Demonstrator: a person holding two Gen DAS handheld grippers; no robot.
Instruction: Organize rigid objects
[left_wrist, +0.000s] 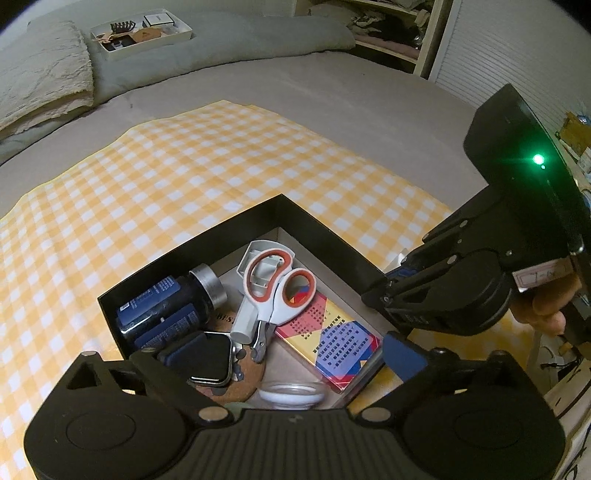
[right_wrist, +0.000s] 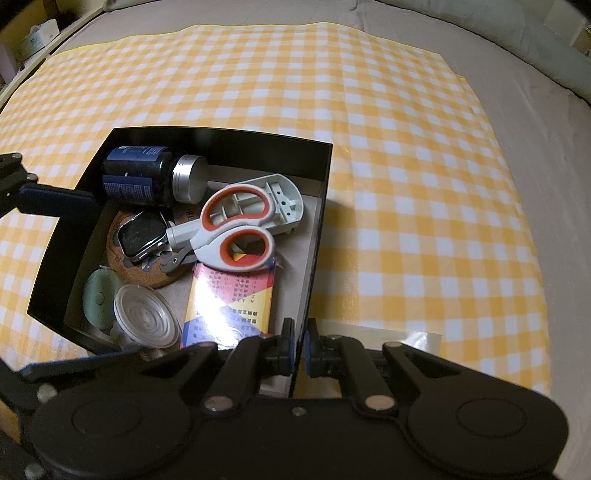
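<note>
A yellow checked cloth is spread on a bed. On the cloth a black box is placed. Inside the box, a dark bottle is laid along the far wall, scissors are laid in the middle, over a colourful card box, and a watch is seen on a cork coaster. The right gripper is clamped on the near wall of the box. The left gripper is spread wide over the box, with nothing gripped.
</note>
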